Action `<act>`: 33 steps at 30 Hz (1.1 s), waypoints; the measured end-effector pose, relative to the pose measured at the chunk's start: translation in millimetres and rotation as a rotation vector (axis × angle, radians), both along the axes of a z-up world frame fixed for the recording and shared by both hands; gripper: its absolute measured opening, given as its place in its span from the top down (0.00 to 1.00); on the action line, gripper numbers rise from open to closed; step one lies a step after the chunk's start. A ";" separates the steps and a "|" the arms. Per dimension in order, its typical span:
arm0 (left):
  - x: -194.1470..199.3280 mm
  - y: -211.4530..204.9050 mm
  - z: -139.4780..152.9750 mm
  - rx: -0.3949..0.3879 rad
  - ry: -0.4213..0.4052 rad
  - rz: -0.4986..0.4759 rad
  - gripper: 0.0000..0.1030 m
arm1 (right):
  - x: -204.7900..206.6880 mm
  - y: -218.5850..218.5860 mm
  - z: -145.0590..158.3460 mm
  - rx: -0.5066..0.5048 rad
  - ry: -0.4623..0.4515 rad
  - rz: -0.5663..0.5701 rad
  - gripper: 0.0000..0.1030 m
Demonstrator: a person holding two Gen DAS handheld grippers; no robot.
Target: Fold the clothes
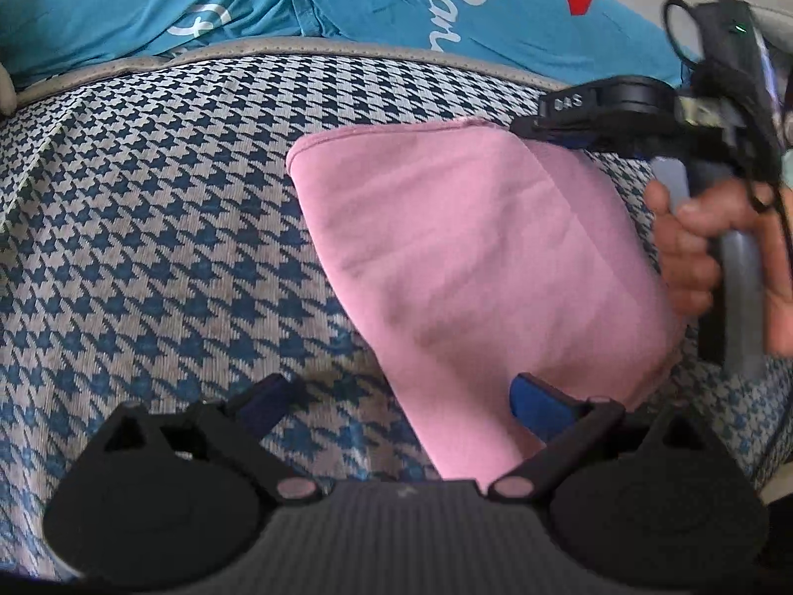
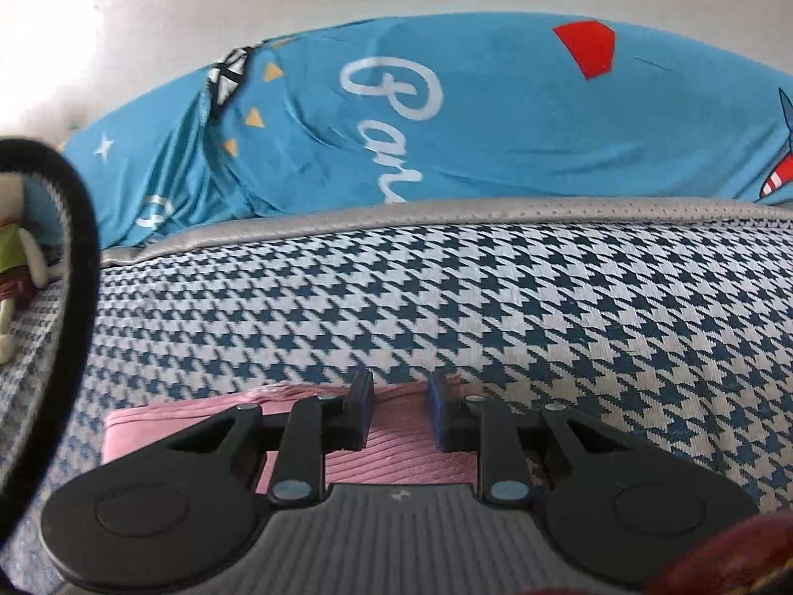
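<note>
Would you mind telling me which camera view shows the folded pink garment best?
The left wrist view: the pink garment lies almost fully visible, folded on the houndstooth surface. The right wrist view shows only a low strip of it under the right gripper.

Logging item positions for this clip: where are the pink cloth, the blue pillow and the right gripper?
pink cloth (image 1: 471, 258), left wrist view, middle of folded top.
blue pillow (image 2: 495, 114), right wrist view, printed front.
right gripper (image 2: 400, 409), right wrist view, between fingertips.
</note>
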State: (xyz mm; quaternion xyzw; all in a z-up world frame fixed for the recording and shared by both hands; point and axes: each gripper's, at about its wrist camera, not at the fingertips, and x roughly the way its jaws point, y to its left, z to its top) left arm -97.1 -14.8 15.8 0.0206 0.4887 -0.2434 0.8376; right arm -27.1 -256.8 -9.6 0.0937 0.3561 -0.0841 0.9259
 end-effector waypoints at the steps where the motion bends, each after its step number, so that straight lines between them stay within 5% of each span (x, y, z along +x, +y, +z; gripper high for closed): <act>1: -2.1 0.0 -0.9 0.007 -0.006 -0.008 0.02 | 1.3 -1.9 -1.5 0.003 0.004 -0.013 0.78; 10: -18.2 -1.4 -7.8 0.096 -0.078 -0.104 0.00 | -12.4 0.8 17.3 -0.034 -0.023 -0.032 0.75; 20: -27.6 22.3 -5.0 0.112 -0.079 -0.088 0.00 | -92.9 -3.6 44.3 0.055 -0.067 -0.027 0.68; 33: -31.8 44.2 2.7 -0.030 -0.112 0.040 0.00 | -152.7 14.8 29.5 0.056 -0.013 0.031 0.68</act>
